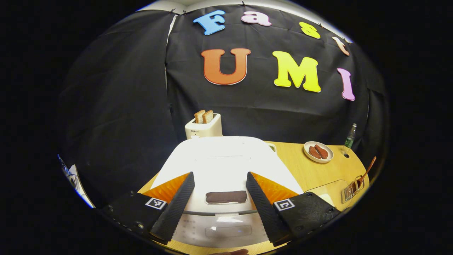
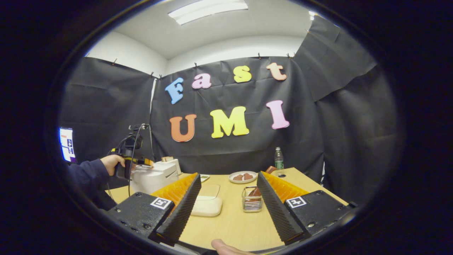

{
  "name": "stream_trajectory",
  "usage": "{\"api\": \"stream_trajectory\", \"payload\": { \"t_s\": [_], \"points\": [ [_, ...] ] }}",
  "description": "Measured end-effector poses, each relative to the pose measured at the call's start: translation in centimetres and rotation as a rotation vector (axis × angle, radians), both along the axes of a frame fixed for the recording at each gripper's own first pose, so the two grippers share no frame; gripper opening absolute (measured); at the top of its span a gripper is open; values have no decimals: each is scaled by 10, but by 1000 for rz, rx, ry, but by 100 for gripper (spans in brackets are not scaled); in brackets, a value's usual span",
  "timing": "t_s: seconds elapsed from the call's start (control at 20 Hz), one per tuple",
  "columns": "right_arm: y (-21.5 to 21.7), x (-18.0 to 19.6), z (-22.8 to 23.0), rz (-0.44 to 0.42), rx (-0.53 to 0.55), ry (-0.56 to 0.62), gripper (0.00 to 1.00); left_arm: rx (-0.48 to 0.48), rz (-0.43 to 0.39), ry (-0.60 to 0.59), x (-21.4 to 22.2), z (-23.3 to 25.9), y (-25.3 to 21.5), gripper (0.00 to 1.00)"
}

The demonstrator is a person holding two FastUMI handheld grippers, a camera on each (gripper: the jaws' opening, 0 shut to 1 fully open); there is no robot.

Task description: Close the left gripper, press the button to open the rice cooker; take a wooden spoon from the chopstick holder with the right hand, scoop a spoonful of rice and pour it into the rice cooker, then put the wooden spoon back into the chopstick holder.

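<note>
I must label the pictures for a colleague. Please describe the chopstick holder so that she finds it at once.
Start from the wooden table. Near its middle, in front of the white plate, stands the chopstick holder, a small wire basket. Unlike the solid white container beside it, you can see through it, and a wooden spoon sticks out of it.

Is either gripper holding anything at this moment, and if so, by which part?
Nothing is held. The left gripper hangs open above the rice cooker; the right gripper is open over the table.
</note>
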State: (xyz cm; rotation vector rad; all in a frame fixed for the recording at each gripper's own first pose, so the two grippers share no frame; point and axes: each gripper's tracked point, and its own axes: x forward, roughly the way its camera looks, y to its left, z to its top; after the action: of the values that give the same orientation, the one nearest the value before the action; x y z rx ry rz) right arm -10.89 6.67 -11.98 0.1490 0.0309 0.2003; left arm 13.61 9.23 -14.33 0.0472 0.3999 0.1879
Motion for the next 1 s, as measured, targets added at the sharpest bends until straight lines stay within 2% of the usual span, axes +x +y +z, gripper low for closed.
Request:
{"api": "stream_trajectory", "payload": {
  "t_s": [0.3, 1.0],
  "points": [
    [2, 6, -10, 2, 19, 42, 100, -11, -41, 76, -9, -14, -3, 95],
    [15, 10, -7, 1, 8, 68, 100, 4, -54, 40, -16, -7, -1, 96]
  ]
}}
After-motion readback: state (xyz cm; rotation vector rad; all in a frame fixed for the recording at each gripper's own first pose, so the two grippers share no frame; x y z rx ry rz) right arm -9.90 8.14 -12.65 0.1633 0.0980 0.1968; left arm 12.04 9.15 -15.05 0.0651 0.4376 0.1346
